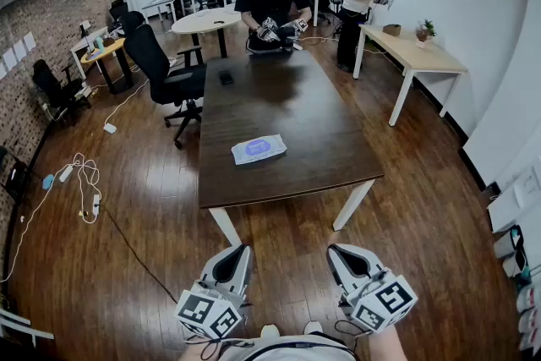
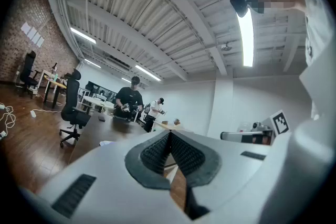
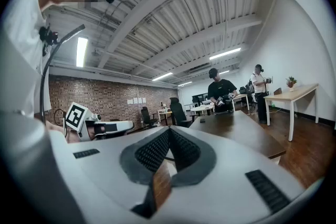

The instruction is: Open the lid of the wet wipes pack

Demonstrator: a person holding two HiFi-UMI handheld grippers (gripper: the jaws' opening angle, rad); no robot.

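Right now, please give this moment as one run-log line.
wipes pack: on table, untouched | left gripper: shut, empty | right gripper: shut, empty

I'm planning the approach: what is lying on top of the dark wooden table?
On the dark wooden table, a flat white-and-blue wet wipes pack lies toward the near end, and a small black flat object sits farther back. Anything beneath the pack is covered.

Bright ceiling strip lights (image 2: 245, 34), fisheye-warped edges
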